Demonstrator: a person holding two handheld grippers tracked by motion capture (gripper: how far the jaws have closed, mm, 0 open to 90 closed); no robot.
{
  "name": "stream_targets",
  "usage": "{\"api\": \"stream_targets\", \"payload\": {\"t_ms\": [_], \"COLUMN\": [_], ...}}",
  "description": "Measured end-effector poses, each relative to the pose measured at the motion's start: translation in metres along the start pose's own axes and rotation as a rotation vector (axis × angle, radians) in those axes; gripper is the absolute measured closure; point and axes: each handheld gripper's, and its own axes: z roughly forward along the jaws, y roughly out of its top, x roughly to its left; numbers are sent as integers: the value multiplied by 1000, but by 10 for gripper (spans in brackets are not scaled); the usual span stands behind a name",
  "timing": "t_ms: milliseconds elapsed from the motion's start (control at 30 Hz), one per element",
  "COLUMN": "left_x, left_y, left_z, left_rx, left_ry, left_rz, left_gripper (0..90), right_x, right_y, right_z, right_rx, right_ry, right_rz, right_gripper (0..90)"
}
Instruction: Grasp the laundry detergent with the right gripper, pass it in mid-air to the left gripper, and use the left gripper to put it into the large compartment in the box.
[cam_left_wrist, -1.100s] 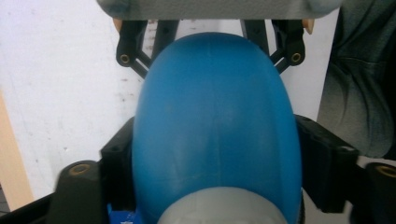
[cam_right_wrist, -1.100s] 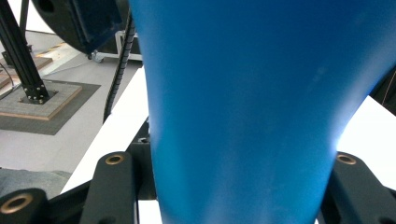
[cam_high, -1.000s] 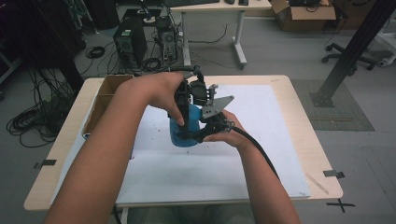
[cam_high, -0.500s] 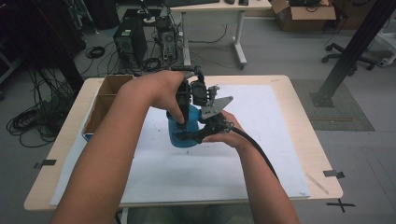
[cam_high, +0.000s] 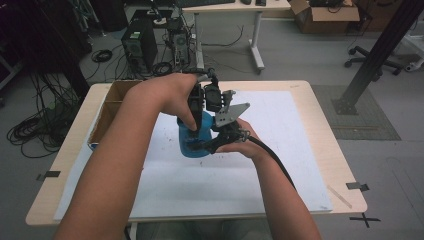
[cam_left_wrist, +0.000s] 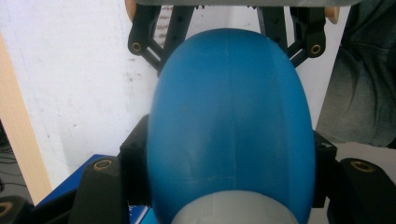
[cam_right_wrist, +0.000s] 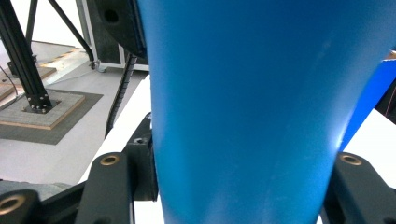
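High view: at frame centre, the left gripper (cam_high: 196, 131) and right gripper (cam_high: 212, 145) both clamp a blue bottle (cam_high: 194, 145) above the white sheet (cam_high: 280, 150). Its smooth, rounded plastic likely handles light but slippery; grip the waist.

The left gripper (cam_high: 196, 131) is now clamping fully onto the smooth blue plastic bottle (cam_high: 196, 142), having just closed; the right gripper (cam_high: 210, 146) is just easing its jaws slightly around it.

Blue plastic bottle (cam_high: 195, 145), smooth, rounded body, grey neck; upright mid-table on white sheet, clamped between my grippers.
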Motion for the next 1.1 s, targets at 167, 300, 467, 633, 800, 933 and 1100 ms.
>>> {"api": "stream_targets", "payload": {"t_ms": [167,300,467,633,800,933,1100], "left_x": [2,3,4,6,7,8,8], "left_y": [0,0,-1,-4,-5,-6,-5], "left_z": [0,-1,-1,-2,-4,-5,-5], "left_rx": [0,2,-1,-8,-15,-16,34], "left_ry": [-1,-3,-5,-6,-9,-12,-28], "left_rz": [-6,-11,-15,-22,-35,-33,-51], "left_gripper": [382,382,382,382,382,382,382], "right_x": [1,0,1,2,2,2,0], "right_y": [-1,-4,-5,-3,3,6,13], "right_z": [-2,-6,-11,-20,-34,-43,-62], "right_rx": [2,22,26,65,140,184,272], "right_ry": [-18,-41,-58,-81,-106,-114,-128], "right_rz": [18,52,56,53,33,25,9], "right_gripper": [292,219,182,133,96,70,28]}}
